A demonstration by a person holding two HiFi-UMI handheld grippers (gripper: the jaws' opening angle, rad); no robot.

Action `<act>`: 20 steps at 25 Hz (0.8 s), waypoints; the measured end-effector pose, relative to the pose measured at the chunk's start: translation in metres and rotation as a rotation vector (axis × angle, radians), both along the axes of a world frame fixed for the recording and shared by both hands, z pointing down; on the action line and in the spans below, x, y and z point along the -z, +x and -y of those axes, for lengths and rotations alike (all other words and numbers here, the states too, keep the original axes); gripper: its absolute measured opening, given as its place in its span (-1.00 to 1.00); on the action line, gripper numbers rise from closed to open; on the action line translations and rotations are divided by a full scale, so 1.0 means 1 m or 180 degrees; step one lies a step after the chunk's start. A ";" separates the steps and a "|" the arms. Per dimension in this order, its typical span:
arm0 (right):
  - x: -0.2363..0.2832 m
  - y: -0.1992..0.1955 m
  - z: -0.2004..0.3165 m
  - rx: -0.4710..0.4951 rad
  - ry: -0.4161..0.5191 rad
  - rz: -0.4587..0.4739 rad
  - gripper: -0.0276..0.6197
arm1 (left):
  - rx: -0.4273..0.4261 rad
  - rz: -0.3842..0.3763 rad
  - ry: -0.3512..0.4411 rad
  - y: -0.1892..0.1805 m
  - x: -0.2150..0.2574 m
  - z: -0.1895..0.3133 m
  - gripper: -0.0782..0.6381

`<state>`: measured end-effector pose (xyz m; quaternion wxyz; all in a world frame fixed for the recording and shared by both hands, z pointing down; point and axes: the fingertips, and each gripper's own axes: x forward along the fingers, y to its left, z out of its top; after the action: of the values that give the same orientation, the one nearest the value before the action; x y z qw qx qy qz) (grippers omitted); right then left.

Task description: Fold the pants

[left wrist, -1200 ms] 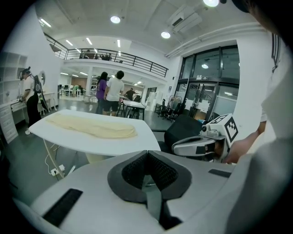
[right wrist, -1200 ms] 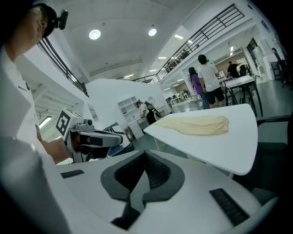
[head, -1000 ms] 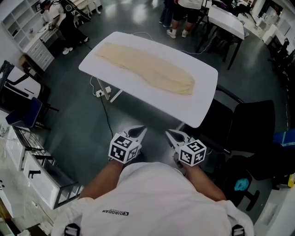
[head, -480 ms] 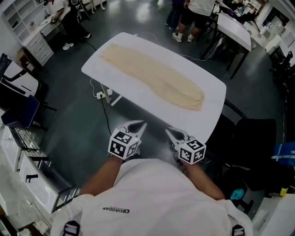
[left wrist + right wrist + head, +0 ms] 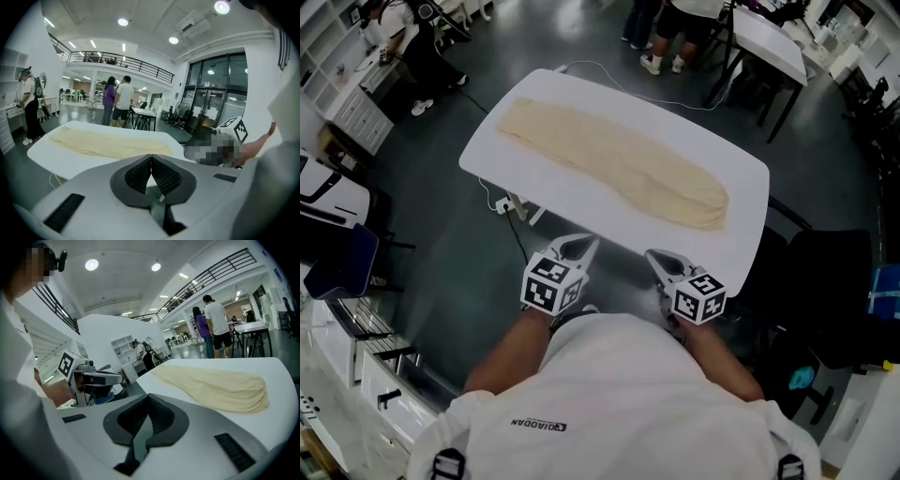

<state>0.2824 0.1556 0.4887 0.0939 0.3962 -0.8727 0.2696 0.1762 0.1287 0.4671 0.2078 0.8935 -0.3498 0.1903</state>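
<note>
Two jaw sets clenched, empty: left gripper [image 5: 585, 248], right gripper [image 5: 655, 260], side by side off table [image 5: 581, 208] near edge. Pants [image 5: 619, 165] flat lengthwise on table, untouched.

We are looking down on a white table [image 5: 511, 161] with rounded corners. Cream pants [image 5: 619, 164] are lying flat on it — stretching lengthwise from the far left corner toward the near right corner, keeping off both long edges.
</note>
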 end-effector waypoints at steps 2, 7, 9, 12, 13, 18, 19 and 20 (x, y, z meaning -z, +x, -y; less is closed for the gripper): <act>-0.002 -0.004 0.011 -0.0087 -0.0009 -0.0033 -0.86 | -0.0100 -0.0024 0.0006 -0.003 -0.002 0.011 -0.70; -0.007 0.001 0.037 -0.0316 -0.0053 -0.0047 -0.86 | -0.0183 -0.0013 -0.0083 -0.011 -0.019 0.041 -0.70; -0.010 0.010 0.036 -0.0421 -0.0123 -0.0073 -0.86 | -0.0215 0.0005 -0.0156 -0.009 -0.026 0.048 -0.70; -0.017 0.033 0.030 -0.0629 -0.0237 -0.0127 -0.86 | -0.0330 -0.0007 -0.0226 0.002 -0.030 0.052 -0.70; -0.020 0.043 0.032 -0.0690 -0.0257 -0.0147 -0.86 | -0.0359 0.0000 -0.0229 0.007 -0.032 0.056 -0.70; -0.035 0.093 0.045 -0.0977 -0.0326 -0.0285 -0.86 | -0.0412 -0.0011 -0.0341 0.027 -0.050 0.071 -0.70; -0.037 0.104 0.049 -0.1039 -0.0323 -0.0309 -0.86 | -0.0425 -0.0013 -0.0369 0.031 -0.053 0.072 -0.70; -0.039 0.115 0.055 -0.1101 -0.0312 -0.0341 -0.86 | -0.0441 -0.0007 -0.0389 0.035 -0.055 0.074 -0.70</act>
<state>0.3974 0.1007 0.5274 0.1116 0.5491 -0.7711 0.3025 0.2110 0.0549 0.5223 0.2486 0.9014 -0.2747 0.2242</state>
